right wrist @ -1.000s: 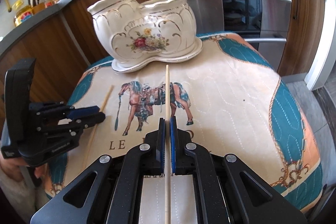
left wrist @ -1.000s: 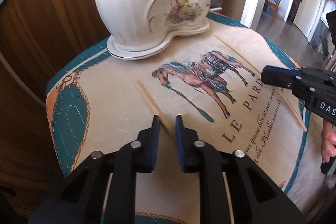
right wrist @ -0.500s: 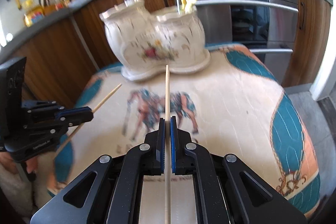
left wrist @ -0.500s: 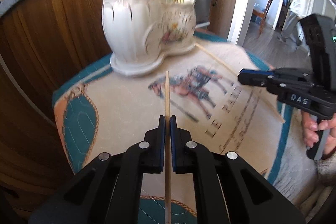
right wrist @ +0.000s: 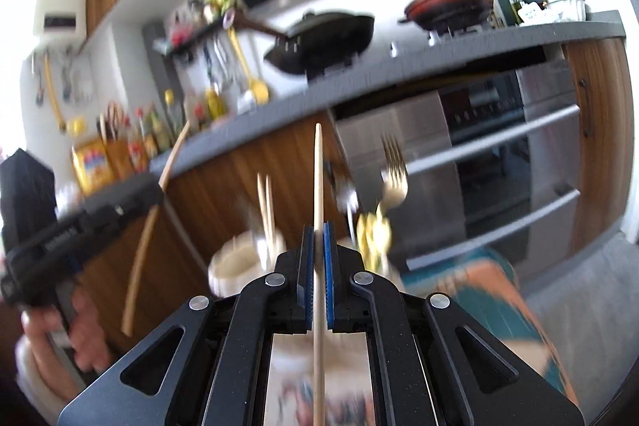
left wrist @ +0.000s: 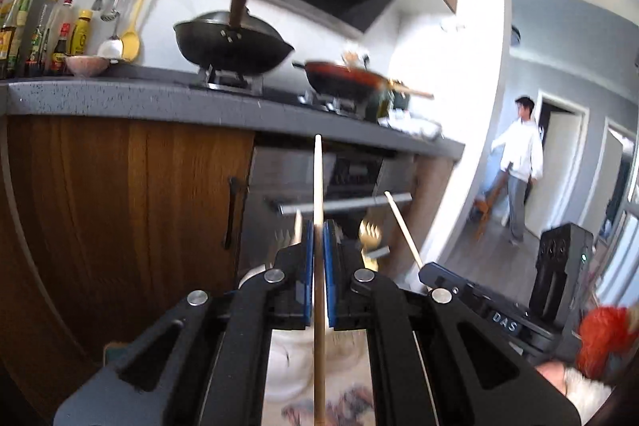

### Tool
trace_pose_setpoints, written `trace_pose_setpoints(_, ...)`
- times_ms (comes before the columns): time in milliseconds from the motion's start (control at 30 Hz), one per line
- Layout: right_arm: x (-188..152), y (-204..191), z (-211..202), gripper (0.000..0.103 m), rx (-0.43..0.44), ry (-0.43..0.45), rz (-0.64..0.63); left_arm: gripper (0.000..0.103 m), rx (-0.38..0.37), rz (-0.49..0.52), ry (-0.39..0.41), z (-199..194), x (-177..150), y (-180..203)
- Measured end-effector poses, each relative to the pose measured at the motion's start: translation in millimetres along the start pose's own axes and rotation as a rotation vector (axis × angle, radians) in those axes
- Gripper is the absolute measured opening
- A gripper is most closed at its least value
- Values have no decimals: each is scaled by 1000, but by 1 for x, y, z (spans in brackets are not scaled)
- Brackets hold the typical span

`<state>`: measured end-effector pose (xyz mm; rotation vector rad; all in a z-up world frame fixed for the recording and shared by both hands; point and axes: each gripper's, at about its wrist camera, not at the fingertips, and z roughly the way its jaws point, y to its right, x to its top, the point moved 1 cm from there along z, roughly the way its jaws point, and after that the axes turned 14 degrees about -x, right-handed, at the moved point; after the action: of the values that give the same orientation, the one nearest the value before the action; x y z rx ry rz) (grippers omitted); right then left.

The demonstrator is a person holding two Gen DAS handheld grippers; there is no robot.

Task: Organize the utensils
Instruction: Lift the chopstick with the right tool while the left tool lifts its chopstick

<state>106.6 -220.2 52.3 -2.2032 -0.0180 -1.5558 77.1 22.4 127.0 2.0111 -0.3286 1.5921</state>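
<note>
My left gripper (left wrist: 317,226) is shut on a wooden chopstick (left wrist: 318,182) that points up past the counter edge. My right gripper (right wrist: 316,230) is shut on a second wooden chopstick (right wrist: 318,178), also raised. The white ceramic utensil holder (right wrist: 233,262) sits blurred below and ahead of the right gripper, with two chopsticks (right wrist: 265,210) and gold forks (right wrist: 393,174) standing in it. The holder is mostly hidden behind the left gripper (left wrist: 255,272). The right gripper with its chopstick (left wrist: 401,222) shows in the left wrist view. The left gripper with its chopstick (right wrist: 169,162) shows in the right wrist view.
A kitchen counter (left wrist: 120,96) with a black wok (left wrist: 231,44) and a red pan (left wrist: 343,76) runs behind. Wooden cabinet doors (left wrist: 120,206) and a steel oven (right wrist: 499,154) stand below it. The patterned table cloth (right wrist: 499,290) lies under the grippers. A person (left wrist: 519,162) stands in the doorway.
Both grippers have lifted and tilted upward with their chopsticks, so the views now show the counter instead of the table. The holder has dropped low in both views.
</note>
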Motion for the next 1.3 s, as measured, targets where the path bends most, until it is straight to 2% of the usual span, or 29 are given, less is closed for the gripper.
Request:
trace_pose_setpoints(167,23,1,38,6,42,56,64,5,11,12,120,32,12,-13)
trace_pose_setpoints(367,22,0,82,6,7,70,70,5,32,26,159,62,4,-30)
trace_pose_setpoints(533,11,-10,97,6,-60,106,-28,5,58,57,209,62,-11,-37)
trace_pose_setpoints(733,-6,-23,99,6,-133,153,-144,5,78,94,230,57,-25,-39)
trace_pose_setpoints(900,-18,-24,82,6,-159,152,-202,5,70,68,210,48,-30,-43)
trace_pose_setpoints(1033,-24,-15,68,6,-137,118,-165,5,63,59,184,38,-36,-42)
trace_pose_setpoints(1300,-35,-5,51,6,-150,90,-143,5,91,147,81,30,-62,-22)
